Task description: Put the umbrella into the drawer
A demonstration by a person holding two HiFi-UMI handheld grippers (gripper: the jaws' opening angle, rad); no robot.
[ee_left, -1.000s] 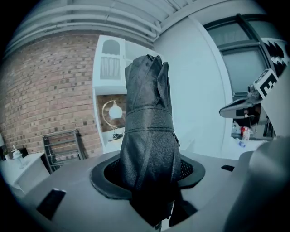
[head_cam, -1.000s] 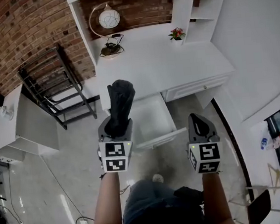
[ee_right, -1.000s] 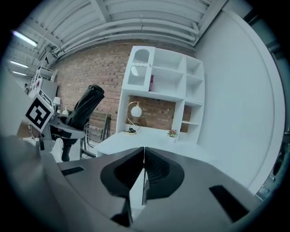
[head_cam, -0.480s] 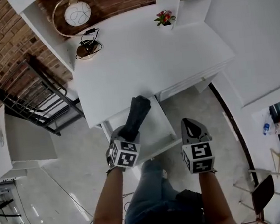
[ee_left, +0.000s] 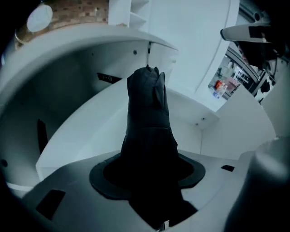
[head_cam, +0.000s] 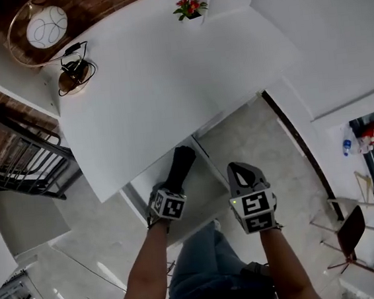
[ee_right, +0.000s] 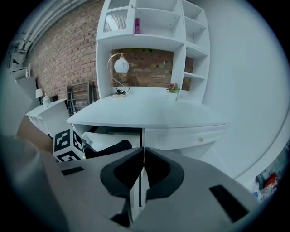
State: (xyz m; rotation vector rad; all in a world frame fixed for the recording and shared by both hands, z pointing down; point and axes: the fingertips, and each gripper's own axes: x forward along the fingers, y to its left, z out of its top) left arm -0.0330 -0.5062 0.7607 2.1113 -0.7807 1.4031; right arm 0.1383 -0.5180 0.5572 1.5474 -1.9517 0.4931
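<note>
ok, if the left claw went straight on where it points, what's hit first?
Probably the drawer floor; the umbrella in the left claw leads, so its tip lands first. Depth is unclear.

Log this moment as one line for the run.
left gripper: shut on umbrella | umbrella: folded, tip pointing into open drawer | right gripper: shut, empty | step: umbrella not yet released

Globe lamp and flower pot on desk.

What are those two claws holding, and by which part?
The left gripper clamps a folded black umbrella near one end; the rest sticks out toward the open drawer. The right gripper is shut on nothing.
</note>
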